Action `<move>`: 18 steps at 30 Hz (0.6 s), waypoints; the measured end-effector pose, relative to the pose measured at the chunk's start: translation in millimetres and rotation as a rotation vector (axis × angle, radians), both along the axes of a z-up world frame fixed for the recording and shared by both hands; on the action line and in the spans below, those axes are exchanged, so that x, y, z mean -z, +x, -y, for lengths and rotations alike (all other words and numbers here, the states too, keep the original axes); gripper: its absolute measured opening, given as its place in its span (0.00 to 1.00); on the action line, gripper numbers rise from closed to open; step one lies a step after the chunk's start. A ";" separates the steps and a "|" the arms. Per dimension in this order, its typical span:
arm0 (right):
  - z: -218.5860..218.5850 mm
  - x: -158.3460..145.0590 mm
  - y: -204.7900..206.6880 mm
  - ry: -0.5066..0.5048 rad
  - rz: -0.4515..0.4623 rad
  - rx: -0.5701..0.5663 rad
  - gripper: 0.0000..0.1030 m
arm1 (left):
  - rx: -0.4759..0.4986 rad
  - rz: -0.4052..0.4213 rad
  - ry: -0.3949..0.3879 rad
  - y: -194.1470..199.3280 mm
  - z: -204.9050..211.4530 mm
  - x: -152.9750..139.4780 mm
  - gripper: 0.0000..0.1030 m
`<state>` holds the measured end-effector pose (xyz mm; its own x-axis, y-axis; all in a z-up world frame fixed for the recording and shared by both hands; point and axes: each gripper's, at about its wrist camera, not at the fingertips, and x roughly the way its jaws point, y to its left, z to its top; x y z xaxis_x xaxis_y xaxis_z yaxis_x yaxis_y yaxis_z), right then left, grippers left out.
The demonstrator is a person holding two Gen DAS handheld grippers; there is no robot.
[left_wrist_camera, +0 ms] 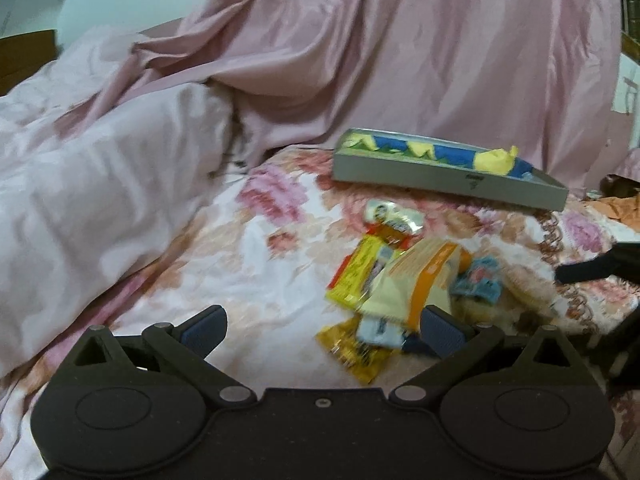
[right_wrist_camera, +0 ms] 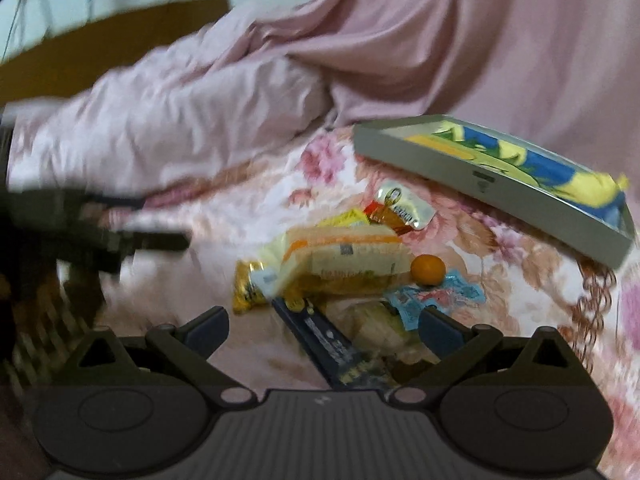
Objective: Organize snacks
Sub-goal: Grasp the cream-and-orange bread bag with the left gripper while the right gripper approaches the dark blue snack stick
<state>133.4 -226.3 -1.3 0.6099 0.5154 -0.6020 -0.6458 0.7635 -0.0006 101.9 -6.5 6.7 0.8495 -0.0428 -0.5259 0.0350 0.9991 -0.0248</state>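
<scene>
A heap of snack packets lies on a floral bedspread. In the left wrist view my left gripper stands open just left of the heap, its right finger beside a cream and orange packet; a yellow packet and a silver packet lie behind. In the right wrist view my right gripper is open over the near side of the heap, above a dark blue packet. The cream and orange packet, a small orange fruit and a light blue packet lie ahead. A grey tray holds a blue and yellow bag.
Pink bedding is piled behind and to the left of the snacks. The other gripper shows as a dark shape at the right edge of the left view and at the left of the right view. A wooden headboard stands far back.
</scene>
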 end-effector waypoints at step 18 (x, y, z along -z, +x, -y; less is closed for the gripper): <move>-21.7 39.8 27.2 -0.026 -0.138 -0.203 0.82 | 0.382 -0.149 0.035 119.5 55.0 19.5 0.98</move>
